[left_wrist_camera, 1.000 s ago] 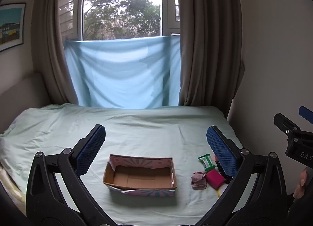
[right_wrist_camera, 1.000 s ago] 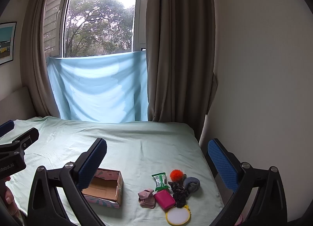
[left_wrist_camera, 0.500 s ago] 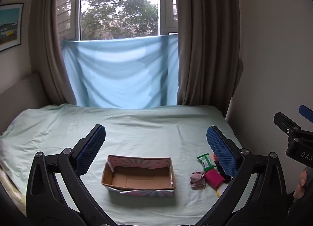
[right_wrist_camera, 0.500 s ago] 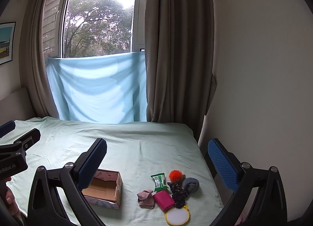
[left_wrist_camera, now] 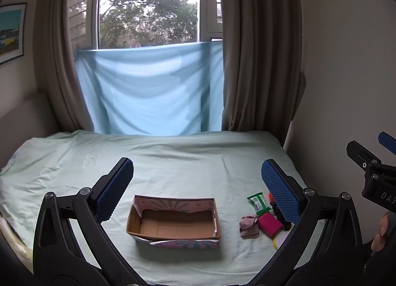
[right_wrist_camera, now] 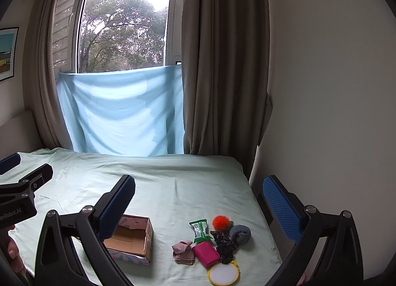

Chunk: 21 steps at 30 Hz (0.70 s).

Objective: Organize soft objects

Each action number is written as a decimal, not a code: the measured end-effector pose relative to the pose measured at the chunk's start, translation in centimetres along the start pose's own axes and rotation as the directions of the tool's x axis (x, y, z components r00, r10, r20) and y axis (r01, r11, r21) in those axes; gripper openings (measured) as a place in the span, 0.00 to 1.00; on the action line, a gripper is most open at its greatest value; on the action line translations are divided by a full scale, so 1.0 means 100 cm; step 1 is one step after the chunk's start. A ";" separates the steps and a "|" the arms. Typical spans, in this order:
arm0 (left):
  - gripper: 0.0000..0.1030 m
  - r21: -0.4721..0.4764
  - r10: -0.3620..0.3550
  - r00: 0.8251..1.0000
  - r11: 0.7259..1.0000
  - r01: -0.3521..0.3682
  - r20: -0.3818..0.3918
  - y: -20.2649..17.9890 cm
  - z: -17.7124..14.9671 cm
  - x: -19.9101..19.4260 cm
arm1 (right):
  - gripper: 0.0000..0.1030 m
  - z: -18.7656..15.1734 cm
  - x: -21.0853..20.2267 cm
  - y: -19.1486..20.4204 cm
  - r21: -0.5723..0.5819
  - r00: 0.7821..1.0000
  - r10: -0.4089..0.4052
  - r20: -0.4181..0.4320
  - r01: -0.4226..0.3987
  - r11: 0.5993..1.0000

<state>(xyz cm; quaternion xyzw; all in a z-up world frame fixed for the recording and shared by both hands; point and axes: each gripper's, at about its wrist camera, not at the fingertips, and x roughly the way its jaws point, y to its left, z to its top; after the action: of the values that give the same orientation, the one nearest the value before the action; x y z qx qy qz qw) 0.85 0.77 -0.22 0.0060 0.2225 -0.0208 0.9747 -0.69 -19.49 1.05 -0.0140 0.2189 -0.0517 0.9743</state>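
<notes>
An open cardboard box (left_wrist_camera: 173,221) with a patterned outside lies empty on the pale green bed sheet (left_wrist_camera: 185,162). To its right is a small heap: a pink sock (right_wrist_camera: 183,251), a magenta pouch (right_wrist_camera: 205,253), a green packet (right_wrist_camera: 201,230), an orange pompom (right_wrist_camera: 220,222), a grey-blue sock ball (right_wrist_camera: 240,234), a dark scrunchie (right_wrist_camera: 224,244) and a yellow-rimmed round pad (right_wrist_camera: 223,273). My left gripper (left_wrist_camera: 195,169) hangs open above the box. My right gripper (right_wrist_camera: 198,187) is open above the heap. Neither holds anything.
The bed runs back to a blue cloth (left_wrist_camera: 148,93) hung below the window, between brown curtains (left_wrist_camera: 259,63). A bare wall (right_wrist_camera: 321,88) borders the bed's right edge, close to the heap. A headboard (left_wrist_camera: 22,118) stands on the left. A person's fingers (left_wrist_camera: 381,231) show at the edge.
Both views have drifted only slightly. Nothing on the bed has moved, and both grippers stay open and empty.
</notes>
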 end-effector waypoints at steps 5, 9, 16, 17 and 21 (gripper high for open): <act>1.00 0.004 -0.002 1.000 1.000 0.002 -0.011 0.000 0.002 0.004 | 1.00 -0.002 -0.001 0.004 -0.006 1.000 -0.008 -0.003 0.008 1.000; 1.00 -0.002 -0.010 1.000 1.000 0.010 -0.029 0.002 0.000 0.009 | 1.00 -0.002 0.001 0.005 -0.003 1.000 -0.008 -0.010 0.008 1.000; 0.99 0.041 -0.069 0.992 0.996 0.074 -0.109 -0.002 -0.010 0.036 | 1.00 -0.016 0.022 0.002 0.039 0.998 -0.040 -0.054 0.042 0.998; 0.99 0.049 -0.084 0.989 0.995 0.091 -0.125 -0.004 -0.013 0.042 | 1.00 -0.020 0.027 0.001 0.046 0.996 -0.050 -0.071 0.053 0.998; 0.99 0.066 -0.160 0.965 0.982 0.178 -0.210 -0.016 -0.033 0.073 | 1.00 -0.040 0.050 -0.005 0.044 0.986 -0.100 -0.131 0.107 0.993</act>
<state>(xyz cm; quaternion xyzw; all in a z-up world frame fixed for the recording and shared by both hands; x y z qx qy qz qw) 5.91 -1.05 -6.35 0.0301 0.3197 -0.1126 0.9403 2.02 -20.59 -4.64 0.0028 0.2790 -0.1085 0.9541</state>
